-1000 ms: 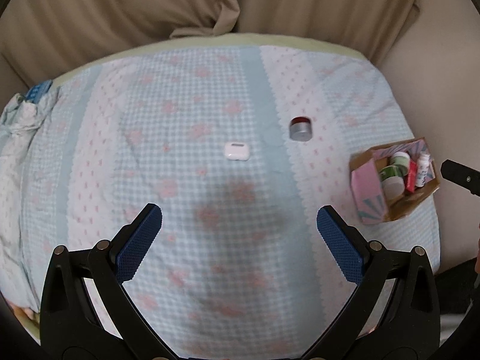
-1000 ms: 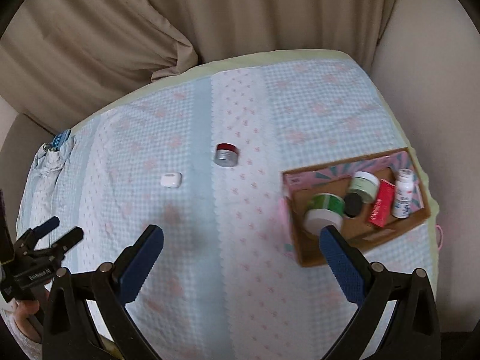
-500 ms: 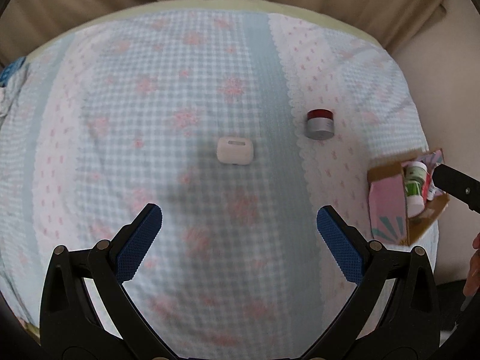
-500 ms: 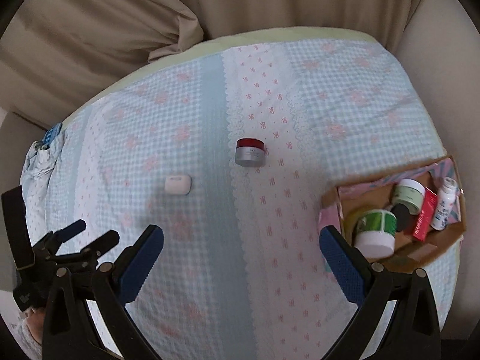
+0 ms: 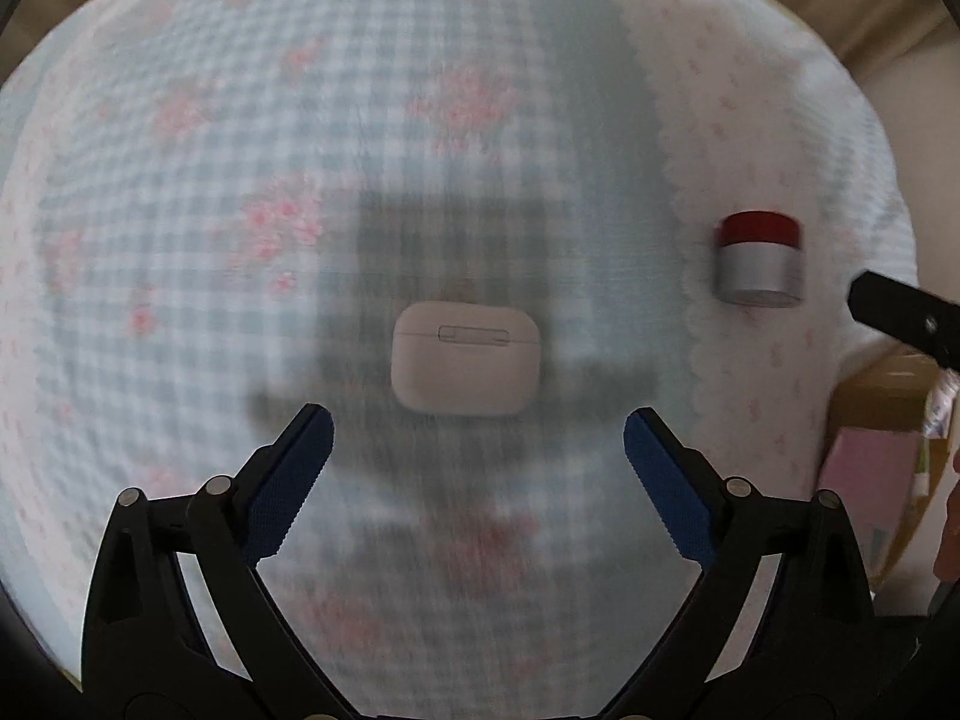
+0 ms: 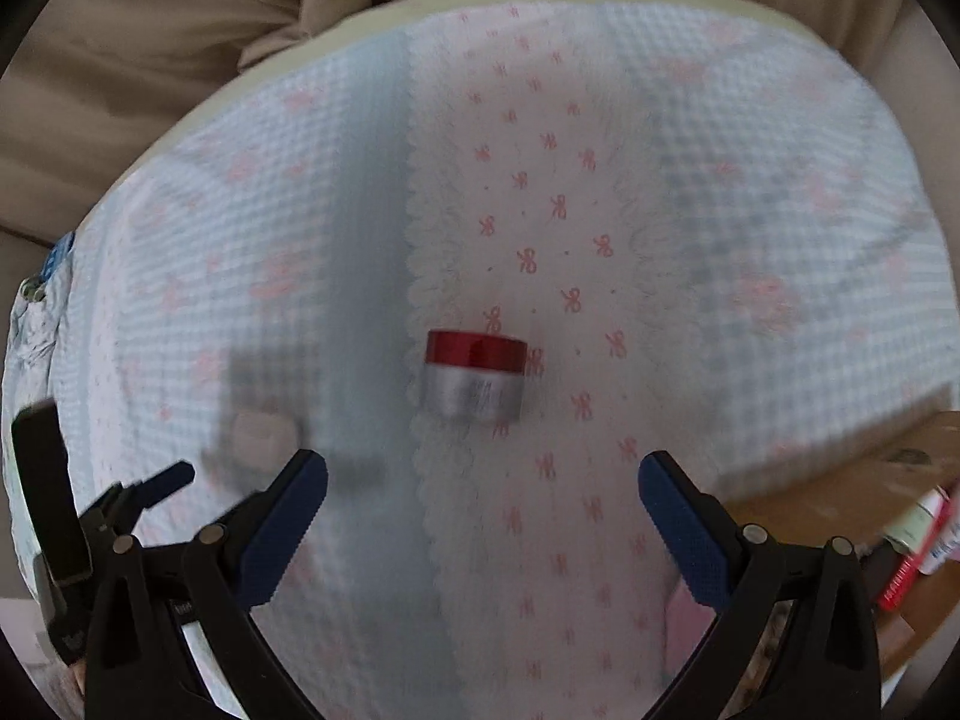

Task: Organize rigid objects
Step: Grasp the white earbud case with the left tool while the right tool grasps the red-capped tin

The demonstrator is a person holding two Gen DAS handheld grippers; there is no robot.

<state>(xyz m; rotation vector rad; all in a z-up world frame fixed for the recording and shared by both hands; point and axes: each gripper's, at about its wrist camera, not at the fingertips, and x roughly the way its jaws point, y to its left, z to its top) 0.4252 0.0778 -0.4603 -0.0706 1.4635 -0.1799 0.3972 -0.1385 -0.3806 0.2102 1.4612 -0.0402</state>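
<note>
A white earbud case lies on the patterned cloth, just ahead of my open, empty left gripper. It also shows blurred in the right wrist view. A silver jar with a red lid stands just ahead of my open, empty right gripper. The jar also shows at the right of the left wrist view. A cardboard box holding several small containers sits at the right edge.
The cloth covers a round table; beige curtain hangs behind. The left gripper shows at the lower left of the right wrist view. The box corner lies right of the left gripper.
Both grippers have moved forward and down: the left towards the earbud case, the right towards the red-lidded jar. Both objects now look much larger. Jaws stay open.
</note>
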